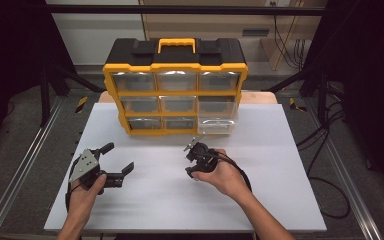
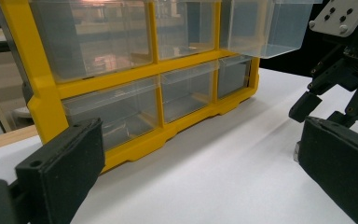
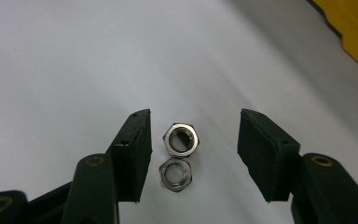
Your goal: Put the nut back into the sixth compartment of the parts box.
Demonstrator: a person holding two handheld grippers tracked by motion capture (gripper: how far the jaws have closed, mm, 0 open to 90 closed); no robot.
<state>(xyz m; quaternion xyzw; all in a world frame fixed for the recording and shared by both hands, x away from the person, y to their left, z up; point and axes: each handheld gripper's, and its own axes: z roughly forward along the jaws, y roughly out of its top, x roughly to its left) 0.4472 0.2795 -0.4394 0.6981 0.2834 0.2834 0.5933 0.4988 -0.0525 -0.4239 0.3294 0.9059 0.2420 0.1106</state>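
Two steel hex nuts lie side by side on the white table top, the farther nut point(image 3: 181, 139) touching the nearer nut point(image 3: 175, 174). My right gripper point(image 3: 193, 144) points down over them with a jaw on each side; its pads stand apart from the nuts, so it is open. In the high view the right gripper point(image 1: 190, 161) sits at the table's middle, in front of the organizer. My left gripper point(image 1: 118, 157) rests at the left, jaws wide open and empty. From the left gripper point(image 2: 200, 163), the right gripper point(image 2: 335, 93) is at the far right.
A yellow and black organizer point(image 1: 175, 92) with several clear drawers stands at the back of the white board point(image 1: 280, 165). Its bottom right drawer point(image 1: 217, 125) is pulled out toward me. The same drawer point(image 2: 265, 28) juts from the yellow frame point(image 2: 42, 88).
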